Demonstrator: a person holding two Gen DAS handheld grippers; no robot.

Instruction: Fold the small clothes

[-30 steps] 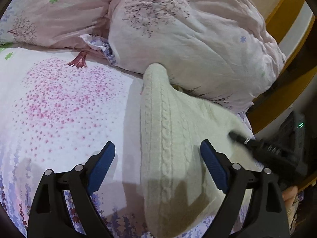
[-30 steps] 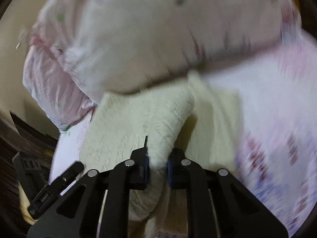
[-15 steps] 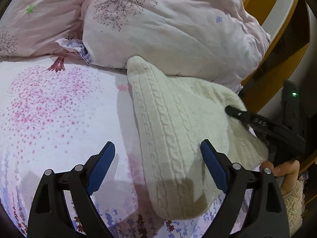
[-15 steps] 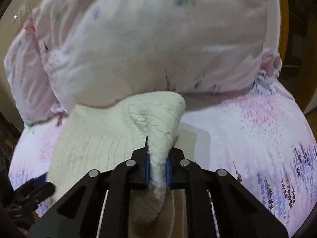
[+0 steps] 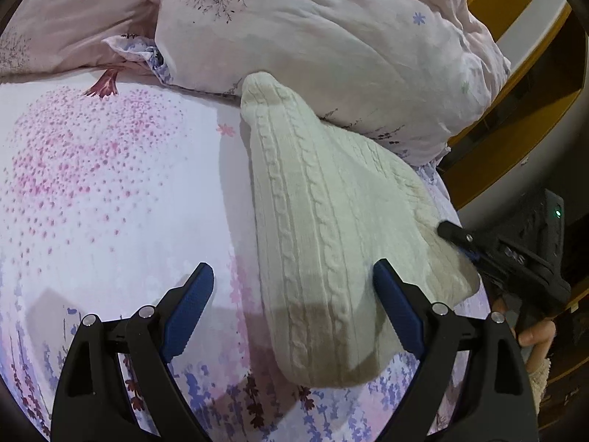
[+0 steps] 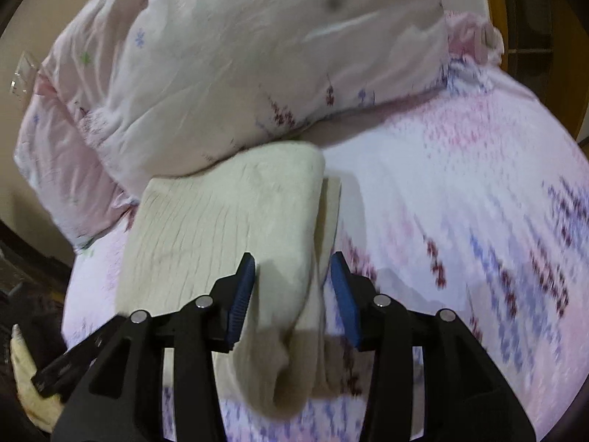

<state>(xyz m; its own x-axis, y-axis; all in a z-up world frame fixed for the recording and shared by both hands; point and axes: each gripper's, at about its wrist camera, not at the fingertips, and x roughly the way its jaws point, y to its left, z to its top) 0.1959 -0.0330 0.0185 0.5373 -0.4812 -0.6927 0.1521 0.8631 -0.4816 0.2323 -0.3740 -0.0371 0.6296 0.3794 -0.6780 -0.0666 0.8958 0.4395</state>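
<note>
A cream cable-knit garment (image 5: 324, 228) lies folded on the flowered bed sheet (image 5: 110, 191), its far end against a pink duvet (image 5: 331, 37). My left gripper (image 5: 292, 302) hangs open over the garment's near edge, its pads touching nothing. In the right wrist view the same garment (image 6: 228, 213) lies flat, and my right gripper (image 6: 292, 291) has its jaws opening, the folded edge lying loose between the blue pads. The right gripper's black body (image 5: 508, 258) shows at the garment's right corner in the left wrist view, with a hand behind it.
The bunched pink duvet (image 6: 239, 66) fills the far side of the bed. A wooden bed frame (image 5: 515, 84) and a dark device with a green light (image 5: 552, 217) stand beyond the right edge. The sheet (image 6: 460, 202) stretches out beside the garment.
My right gripper was shut on the garment's lifted fold; now its jaws have parted and the fold has dropped flat onto the garment. The left gripper has stayed open, hardly moving.
</note>
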